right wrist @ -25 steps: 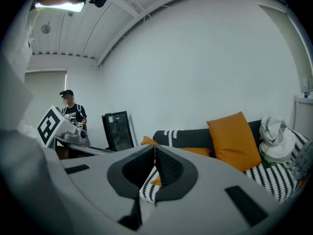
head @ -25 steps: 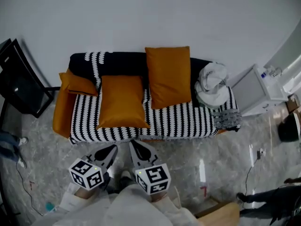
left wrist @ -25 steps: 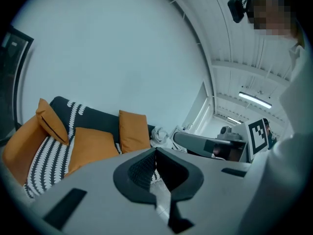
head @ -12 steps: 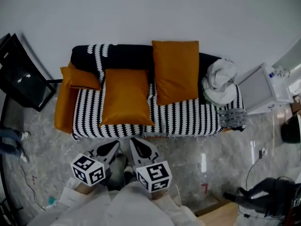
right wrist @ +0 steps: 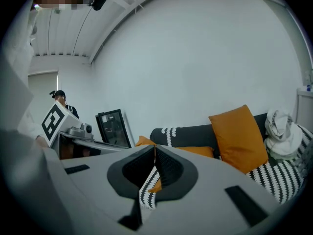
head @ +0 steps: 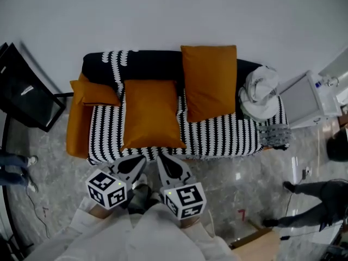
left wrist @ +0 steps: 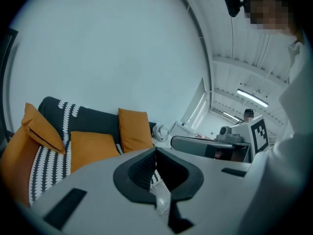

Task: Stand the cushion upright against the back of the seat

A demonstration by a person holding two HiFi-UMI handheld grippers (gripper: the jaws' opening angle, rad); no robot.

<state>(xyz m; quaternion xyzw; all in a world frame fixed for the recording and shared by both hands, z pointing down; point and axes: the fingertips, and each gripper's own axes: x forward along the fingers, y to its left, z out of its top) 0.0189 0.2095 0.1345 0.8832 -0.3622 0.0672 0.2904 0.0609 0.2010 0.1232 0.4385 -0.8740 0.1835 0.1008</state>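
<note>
Cushion (head: 151,113) lay flat on striped seat (head: 217,137), just ahead of left gripper (head: 132,166) & right gripper (head: 169,167); both jaws shut, empty, prob. poised side by side to lift it.

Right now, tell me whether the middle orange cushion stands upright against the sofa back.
No, the middle cushion lies flat on the striped seat, its face turned up.

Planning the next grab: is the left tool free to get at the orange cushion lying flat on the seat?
Probably yes. The flat cushion lies near the front edge of the seat, straight ahead of the left tool, with nothing between them. Its jaws are shut, so they must open first.
</note>
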